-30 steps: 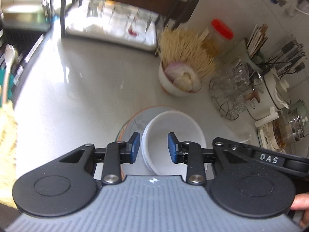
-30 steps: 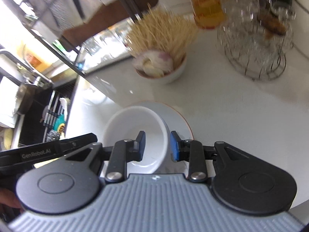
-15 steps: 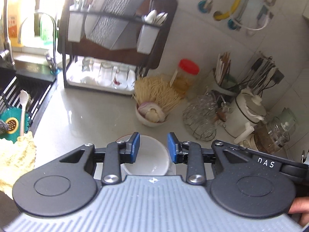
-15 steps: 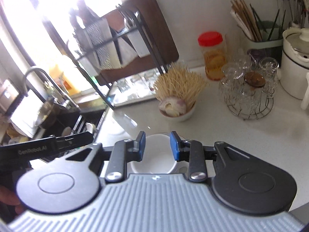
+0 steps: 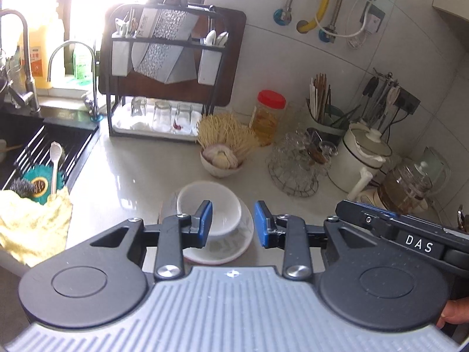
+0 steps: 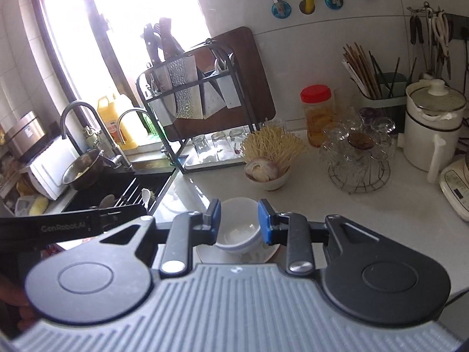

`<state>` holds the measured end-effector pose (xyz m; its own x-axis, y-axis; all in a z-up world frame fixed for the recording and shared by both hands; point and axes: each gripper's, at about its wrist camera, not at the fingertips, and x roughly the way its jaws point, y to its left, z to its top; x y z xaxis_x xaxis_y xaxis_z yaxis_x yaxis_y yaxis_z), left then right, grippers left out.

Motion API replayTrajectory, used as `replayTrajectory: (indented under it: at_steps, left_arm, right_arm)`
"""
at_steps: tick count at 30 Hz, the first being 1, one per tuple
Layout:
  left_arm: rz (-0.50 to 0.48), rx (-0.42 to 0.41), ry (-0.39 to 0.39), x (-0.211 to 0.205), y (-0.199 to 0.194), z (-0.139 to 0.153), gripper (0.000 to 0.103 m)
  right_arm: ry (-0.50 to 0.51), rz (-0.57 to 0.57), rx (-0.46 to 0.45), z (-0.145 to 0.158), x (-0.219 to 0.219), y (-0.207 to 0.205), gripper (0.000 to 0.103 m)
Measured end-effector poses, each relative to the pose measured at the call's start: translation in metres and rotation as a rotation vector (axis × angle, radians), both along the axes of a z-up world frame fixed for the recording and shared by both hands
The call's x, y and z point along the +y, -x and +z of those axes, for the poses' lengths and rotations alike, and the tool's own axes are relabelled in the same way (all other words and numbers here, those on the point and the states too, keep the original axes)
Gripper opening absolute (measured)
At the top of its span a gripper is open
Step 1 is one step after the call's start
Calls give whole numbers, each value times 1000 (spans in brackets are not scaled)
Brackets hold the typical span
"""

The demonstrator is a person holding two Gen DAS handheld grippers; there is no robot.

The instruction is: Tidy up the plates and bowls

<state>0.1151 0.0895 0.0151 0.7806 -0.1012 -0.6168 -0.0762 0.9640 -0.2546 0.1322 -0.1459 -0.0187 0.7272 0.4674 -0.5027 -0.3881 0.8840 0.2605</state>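
Note:
A white bowl (image 5: 222, 205) sits on a white plate (image 5: 231, 246) with a reddish rim on the pale countertop. In the right wrist view the bowl (image 6: 239, 228) looks like a stack of two on the plate (image 6: 258, 256). My left gripper (image 5: 233, 224) is open and empty, held above and behind the stack. My right gripper (image 6: 239, 224) is open and empty, also raised over the stack, touching nothing.
A small bowl of garlic and noodles (image 5: 221, 158) stands behind the stack. A wire basket of glasses (image 5: 296, 167), a red-lidded jar (image 5: 268, 117), a white pot (image 5: 360, 158) and a dish rack (image 5: 164, 88) line the back. The sink (image 5: 32, 152) is left.
Both grippers have lifted up and back from close over the bowl. The view widened from the bowl alone to the whole counter. The stack stayed in place.

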Motion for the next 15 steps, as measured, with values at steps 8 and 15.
replayTrajectory:
  at_steps: [8, 15]
  left_arm:
    - [-8, 29, 2, -17, 39, -13, 37]
    - [-24, 35, -2, -30, 62, -21, 56]
  right_arm:
    - [38, -14, 0, -10, -14, 42, 32]
    - [61, -44, 10, -23, -25, 63, 33]
